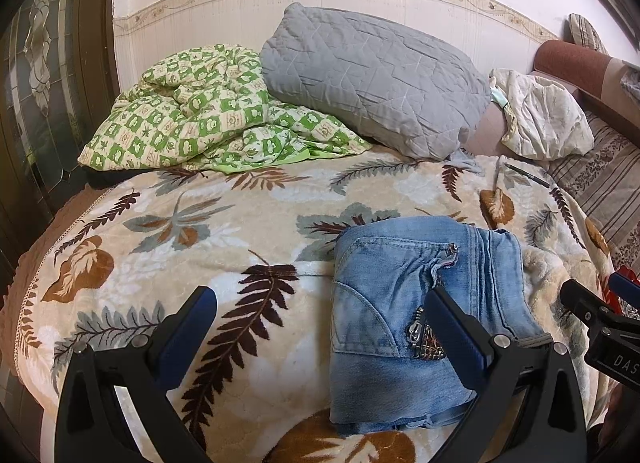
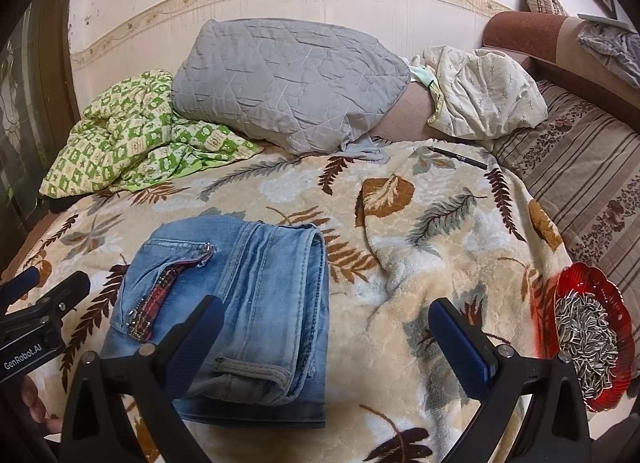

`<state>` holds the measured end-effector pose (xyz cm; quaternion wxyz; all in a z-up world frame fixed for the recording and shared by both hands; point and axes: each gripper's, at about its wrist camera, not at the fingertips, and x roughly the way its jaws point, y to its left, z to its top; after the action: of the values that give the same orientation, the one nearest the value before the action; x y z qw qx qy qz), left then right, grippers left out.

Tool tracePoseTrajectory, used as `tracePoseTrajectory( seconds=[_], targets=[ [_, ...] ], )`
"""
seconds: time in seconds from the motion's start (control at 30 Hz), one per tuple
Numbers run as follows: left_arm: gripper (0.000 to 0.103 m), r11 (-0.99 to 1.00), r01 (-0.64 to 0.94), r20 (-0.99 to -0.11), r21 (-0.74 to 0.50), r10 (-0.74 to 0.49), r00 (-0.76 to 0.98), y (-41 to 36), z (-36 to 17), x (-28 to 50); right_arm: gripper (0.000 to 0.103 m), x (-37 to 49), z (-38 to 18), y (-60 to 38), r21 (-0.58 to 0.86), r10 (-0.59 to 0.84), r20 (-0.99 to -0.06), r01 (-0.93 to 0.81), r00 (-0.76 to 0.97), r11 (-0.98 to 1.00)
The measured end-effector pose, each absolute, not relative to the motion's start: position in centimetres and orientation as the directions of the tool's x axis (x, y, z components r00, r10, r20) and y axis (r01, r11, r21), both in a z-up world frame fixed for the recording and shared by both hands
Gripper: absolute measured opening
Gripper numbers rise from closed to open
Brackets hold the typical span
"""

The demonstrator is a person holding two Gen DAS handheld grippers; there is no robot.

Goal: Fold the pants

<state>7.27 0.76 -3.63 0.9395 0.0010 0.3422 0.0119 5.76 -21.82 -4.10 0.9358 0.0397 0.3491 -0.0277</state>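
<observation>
The left gripper (image 1: 320, 315) is held spread wide and empty. The light-blue denim pants (image 1: 416, 311) are seen folded into a compact bundle near the front edge of the leaf-patterned bed (image 1: 168, 231). The right gripper (image 2: 326, 323) is likewise released, so folding is judged essentially complete.

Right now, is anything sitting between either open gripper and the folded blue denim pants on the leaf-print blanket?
Nothing visible. The folded blue denim pants lie directly ahead of both the left gripper and right gripper, on the leaf-print blanket. The red glass dish of sunflower seeds sits off to the right, clear of the path.
</observation>
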Motion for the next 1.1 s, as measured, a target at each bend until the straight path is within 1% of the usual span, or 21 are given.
tracePoseTrajectory(
  seconds=[1.1],
  targets=[
    [0.103,1.0,-0.009,-0.648,0.006,0.01,0.762,0.96,-3.6,7.27,0.103,5.69,-4.05,-21.72,0.055,-0.024,-0.656,0.079,0.755,0.995]
  ],
)
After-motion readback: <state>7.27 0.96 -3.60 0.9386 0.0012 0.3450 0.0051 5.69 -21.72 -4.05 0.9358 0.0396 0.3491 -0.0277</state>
